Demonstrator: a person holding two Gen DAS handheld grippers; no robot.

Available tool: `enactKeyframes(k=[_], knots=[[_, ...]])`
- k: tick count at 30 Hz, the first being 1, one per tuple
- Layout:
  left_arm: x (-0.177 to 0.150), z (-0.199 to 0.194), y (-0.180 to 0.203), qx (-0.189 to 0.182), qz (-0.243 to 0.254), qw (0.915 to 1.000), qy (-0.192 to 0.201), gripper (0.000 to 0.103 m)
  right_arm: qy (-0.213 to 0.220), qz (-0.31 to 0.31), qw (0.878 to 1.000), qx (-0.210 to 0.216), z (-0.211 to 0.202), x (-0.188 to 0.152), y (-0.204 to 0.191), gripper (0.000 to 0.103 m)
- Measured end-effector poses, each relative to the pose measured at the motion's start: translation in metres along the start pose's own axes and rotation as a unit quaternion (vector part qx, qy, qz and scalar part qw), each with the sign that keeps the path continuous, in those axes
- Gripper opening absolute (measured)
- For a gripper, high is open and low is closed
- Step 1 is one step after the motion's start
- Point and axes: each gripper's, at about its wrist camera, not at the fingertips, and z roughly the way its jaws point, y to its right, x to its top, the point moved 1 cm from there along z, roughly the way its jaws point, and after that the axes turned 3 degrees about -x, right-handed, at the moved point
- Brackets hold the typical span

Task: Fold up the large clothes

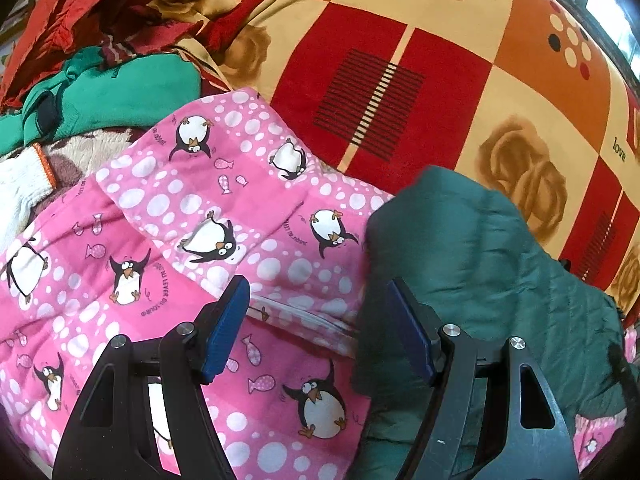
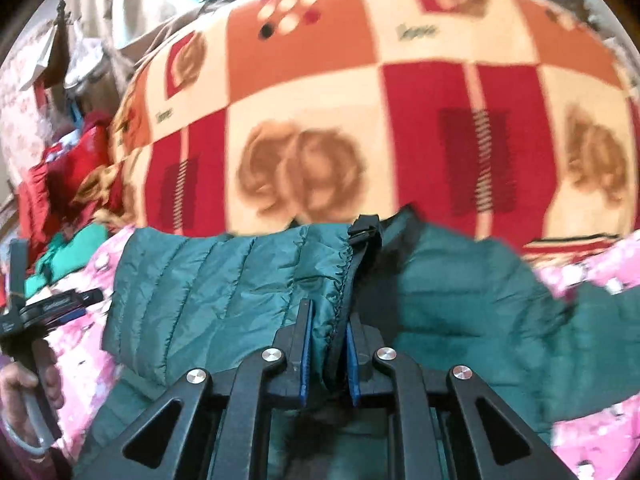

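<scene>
A dark green quilted jacket (image 2: 224, 280) lies on a pink penguin-print quilt (image 1: 168, 208). In the right wrist view my right gripper (image 2: 328, 320) is shut on the jacket's gathered edge beside its black zipper strip, and the fabric is bunched between the blue pads (image 2: 306, 344). In the left wrist view the green jacket (image 1: 480, 264) fills the lower right. My left gripper (image 1: 320, 300) hovers open over the quilt at the jacket's left edge, nothing between its fingers. The left gripper and the hand holding it show at the far left of the right wrist view.
A red, orange and cream blanket (image 1: 440, 80) with roses and the word "love" covers the bed beyond. A bright green garment (image 1: 112, 92), red clothes (image 1: 60, 12) and a white knitted piece (image 1: 20, 188) are piled at the left. Clutter stands past the bed's left edge (image 2: 60, 80).
</scene>
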Motion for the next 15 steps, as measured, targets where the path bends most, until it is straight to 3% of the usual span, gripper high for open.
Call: enactKeyframes(k=[9,12,15], knots=[[-0.005,0.005,0.011,0.001,0.013,0.9999,-0.002,0.071,-0.019,0.034,0.994,-0.104,0.01,-0.005,0.071,0.013],[-0.007,0.007,0.02,-0.005,0.023,0.9997,0.0,0.071,-0.04,0.054,0.988,-0.137,0.028,-0.016,0.094,0.013],[-0.011,0.009,0.032,-0.014,0.045,0.9989,-0.002,0.071,-0.078,0.067,0.985,-0.14,0.056,-0.026,0.109,0.013]])
